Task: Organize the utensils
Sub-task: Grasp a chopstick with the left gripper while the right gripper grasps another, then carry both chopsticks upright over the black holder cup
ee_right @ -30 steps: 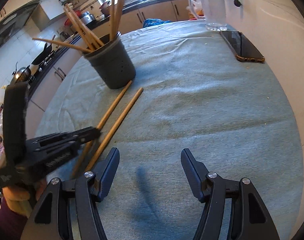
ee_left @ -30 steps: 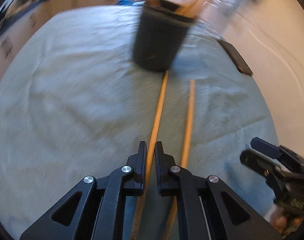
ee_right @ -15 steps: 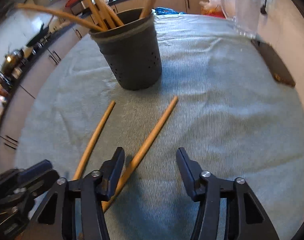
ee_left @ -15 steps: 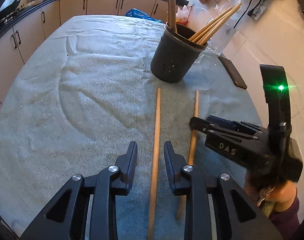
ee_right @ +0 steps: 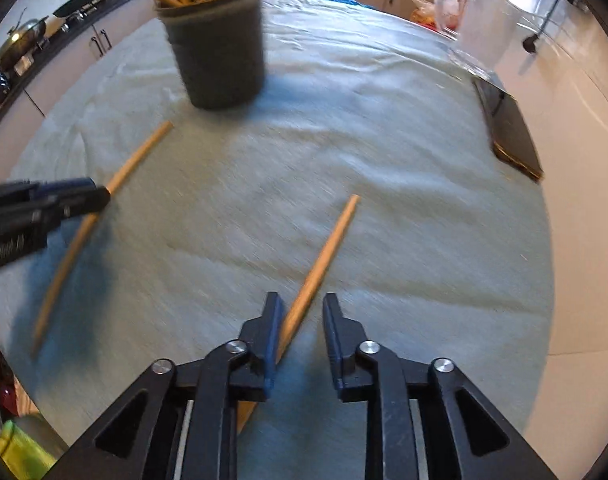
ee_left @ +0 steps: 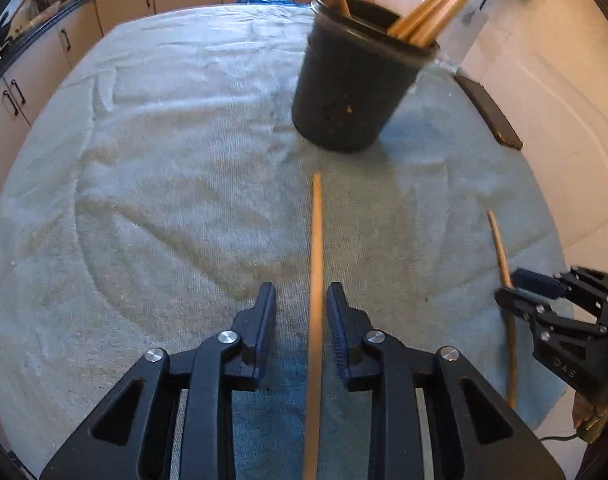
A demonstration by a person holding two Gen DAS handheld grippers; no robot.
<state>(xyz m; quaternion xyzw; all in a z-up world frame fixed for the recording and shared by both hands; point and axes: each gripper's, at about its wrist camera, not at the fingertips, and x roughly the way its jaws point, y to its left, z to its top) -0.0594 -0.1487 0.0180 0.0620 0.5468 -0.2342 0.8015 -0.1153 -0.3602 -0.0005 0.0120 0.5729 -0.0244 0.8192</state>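
Two wooden chopsticks are lying flat on the towel-covered worktop [ee_left: 152, 168], both with their long axis running roughly from the claws toward the dark utensil holder [ee_left: 354, 84], which already has several chopsticks standing in it. The left claw [ee_left: 300, 312] is straddling one chopstick [ee_left: 316, 264], whose far tip points straight at the holder. Its jaws are closing, with a gap showing on both sides of the stick, so no pinch. The right claw [ee_right: 302, 320] is closing too, around the second chopstick [ee_right: 324, 252], which angles up and to the right. That stick sits against the left pad, I think, but the blur makes it hard to call. A phone [ee_right: 508, 132] lies near the worktop's right edge.
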